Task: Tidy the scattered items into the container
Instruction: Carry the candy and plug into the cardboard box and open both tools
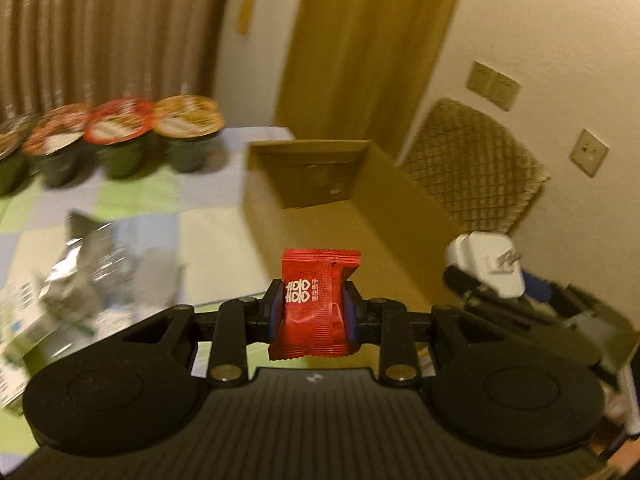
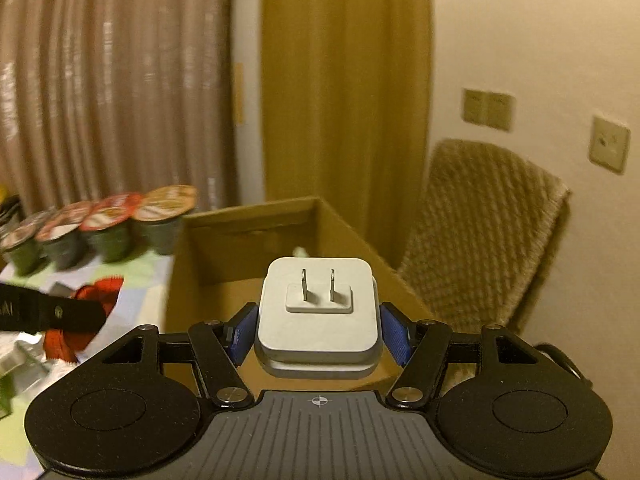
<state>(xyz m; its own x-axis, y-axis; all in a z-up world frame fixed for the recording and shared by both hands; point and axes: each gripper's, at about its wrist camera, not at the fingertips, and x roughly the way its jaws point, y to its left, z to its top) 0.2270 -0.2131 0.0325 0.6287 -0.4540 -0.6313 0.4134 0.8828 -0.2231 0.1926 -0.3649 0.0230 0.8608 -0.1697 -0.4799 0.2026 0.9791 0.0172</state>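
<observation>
You carried the red candy (image 1: 314, 306) in the left hand-held gripper (image 1: 314, 312), the white charger (image 2: 318, 314) in the right hand-held gripper (image 2: 318, 330); next, I think, release both over the cardboard box (image 2: 248, 220).

At left in the left wrist view, the foil packet (image 1: 86, 268) is motion-blurred, and the cup (image 1: 8, 160) and the printed pack (image 1: 20, 340) below are cut by the edge.
</observation>
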